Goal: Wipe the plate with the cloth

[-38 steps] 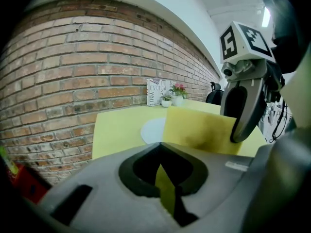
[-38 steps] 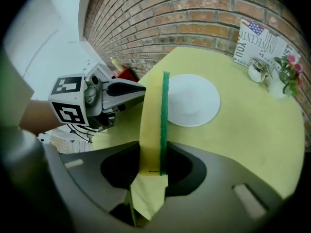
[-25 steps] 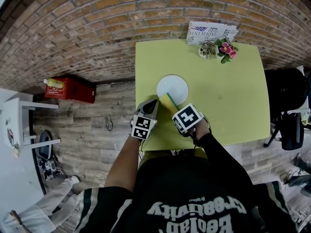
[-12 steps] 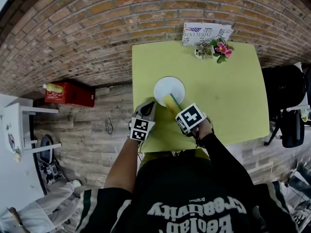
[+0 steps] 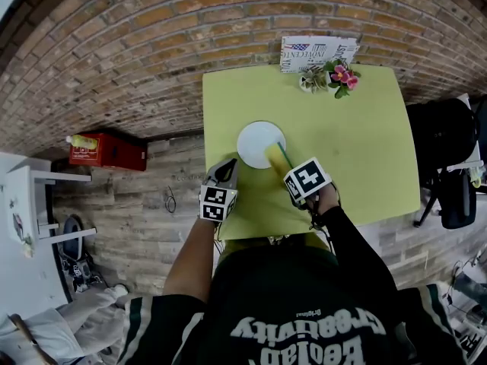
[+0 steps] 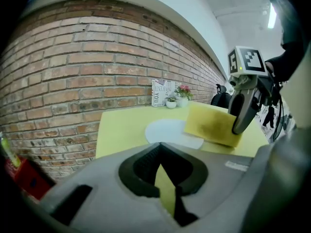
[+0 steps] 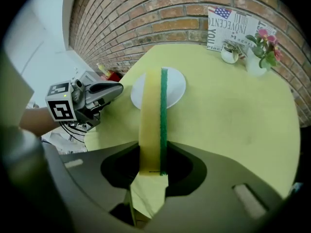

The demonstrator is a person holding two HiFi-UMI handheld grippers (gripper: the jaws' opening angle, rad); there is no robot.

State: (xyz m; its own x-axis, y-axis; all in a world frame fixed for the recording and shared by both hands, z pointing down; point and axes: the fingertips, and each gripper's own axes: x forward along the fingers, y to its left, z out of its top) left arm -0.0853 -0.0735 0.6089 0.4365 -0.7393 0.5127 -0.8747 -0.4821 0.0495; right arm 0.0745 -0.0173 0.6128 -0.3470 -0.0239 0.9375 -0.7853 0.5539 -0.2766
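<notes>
A white plate (image 5: 257,142) lies on the yellow-green table (image 5: 358,128), near its left side. My right gripper (image 5: 290,175) is shut on a yellow cloth pad with a green face (image 5: 277,157), held on edge over the plate's lower right rim. In the right gripper view the pad (image 7: 153,115) stands upright in my right gripper (image 7: 153,152), pointing at the plate (image 7: 175,84). My left gripper (image 5: 230,164) hovers shut and empty just off the plate's lower left rim. The left gripper view shows my left gripper (image 6: 160,147), the plate (image 6: 167,130) and the pad (image 6: 211,124).
A printed sign (image 5: 318,52) leans on the brick wall at the table's far edge, with a small pot (image 5: 310,80) and a pink flower plant (image 5: 340,76) before it. A red box (image 5: 106,150) sits on the floor left. A black chair (image 5: 445,158) stands right.
My right gripper has carried the pad rightward across the plate, from its lower left part to its lower right rim. My left gripper has stayed beside the plate.
</notes>
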